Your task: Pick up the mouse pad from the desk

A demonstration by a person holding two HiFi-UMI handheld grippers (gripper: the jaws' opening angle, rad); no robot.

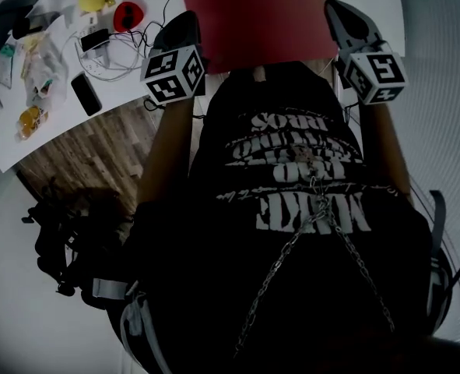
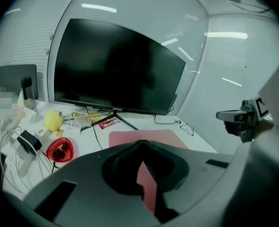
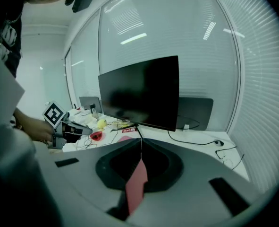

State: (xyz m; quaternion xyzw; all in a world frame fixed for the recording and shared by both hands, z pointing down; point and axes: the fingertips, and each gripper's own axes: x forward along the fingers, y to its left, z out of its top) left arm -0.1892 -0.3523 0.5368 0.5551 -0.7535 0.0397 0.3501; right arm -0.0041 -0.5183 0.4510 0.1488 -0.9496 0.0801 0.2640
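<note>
A red mouse pad (image 1: 253,14) lies flat on the white desk (image 1: 50,123), in front of the monitor. My left gripper (image 1: 184,20) hovers at the pad's near left corner and my right gripper (image 1: 335,6) at its near right corner. The jaws of both are shut, with nothing between them. In the left gripper view the pad (image 2: 125,137) lies just beyond the shut left gripper (image 2: 141,143), and the right gripper (image 2: 240,117) shows at the right. In the right gripper view, the pad (image 3: 137,181) appears below the shut right gripper (image 3: 140,141). The left gripper (image 3: 66,126) is at the left.
A black monitor (image 2: 115,70) stands behind the pad. Left of the pad are a red dish (image 2: 61,149), a yellow object (image 2: 53,119), a black phone (image 1: 86,93), cables and papers. Glasses (image 3: 226,155) lie at the desk's right end.
</note>
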